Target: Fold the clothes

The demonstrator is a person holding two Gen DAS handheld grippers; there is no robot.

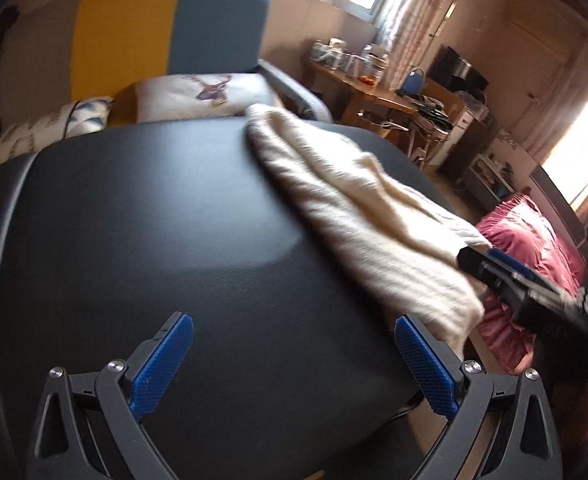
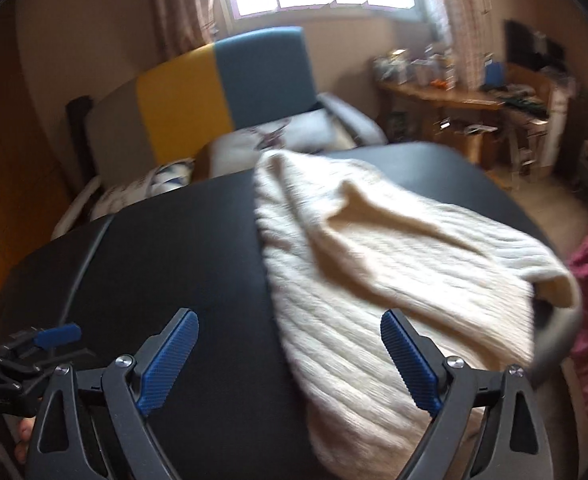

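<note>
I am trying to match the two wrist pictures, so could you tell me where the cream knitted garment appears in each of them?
Left wrist view: the cream knitted garment runs diagonally across the right half, over the black table to its near right edge.
Right wrist view: it fills the centre and right, partly between the open right gripper fingers.
Shared landmark: the yellow and blue headboard behind the table.

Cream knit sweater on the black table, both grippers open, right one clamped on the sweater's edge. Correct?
Not quite. The right gripper is open above the cream knit sweater, gripping nothing, as the right wrist view shows. The rest holds: black table, left gripper open.
</note>
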